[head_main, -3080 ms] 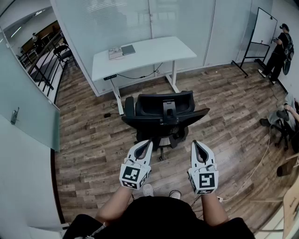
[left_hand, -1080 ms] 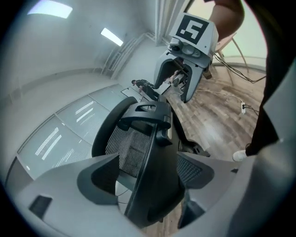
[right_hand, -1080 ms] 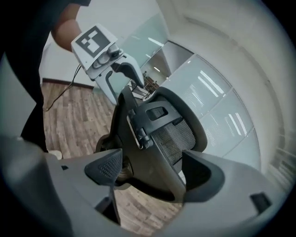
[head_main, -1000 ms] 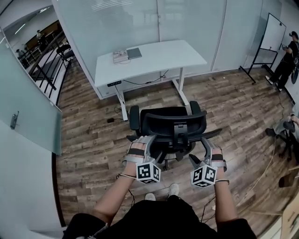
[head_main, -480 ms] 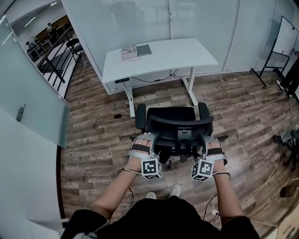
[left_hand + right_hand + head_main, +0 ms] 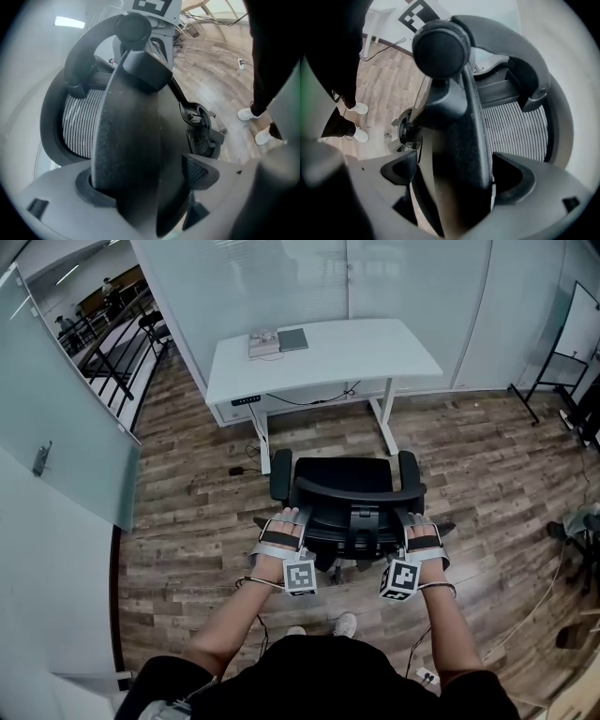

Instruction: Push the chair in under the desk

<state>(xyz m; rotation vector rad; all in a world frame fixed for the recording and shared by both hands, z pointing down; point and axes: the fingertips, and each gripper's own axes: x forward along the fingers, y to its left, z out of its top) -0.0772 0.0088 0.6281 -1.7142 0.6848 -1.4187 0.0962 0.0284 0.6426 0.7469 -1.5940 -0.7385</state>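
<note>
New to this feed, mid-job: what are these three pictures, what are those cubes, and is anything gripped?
A person wears a downward-looking head camera and holds a two-jaw gripper in each hand; the marker cubes are part of them. The other two pictures look along each gripper's jaws. The left gripper and right gripper straddle the side edges of the chair's backrest; their jaws have just been opening, so nothing is clamped. Beyond stands the white desk, carrying what looks like a closed laptop.

The chair [image 6: 345, 486] is black, its mesh back finely striped. The desk [image 6: 356, 352] at upper centre is white. The floor [image 6: 187, 521] is brown wood-grain plank. The left gripper [image 6: 284, 519] and right gripper [image 6: 414, 521] are grey, marked with black-and-white squares.
</note>
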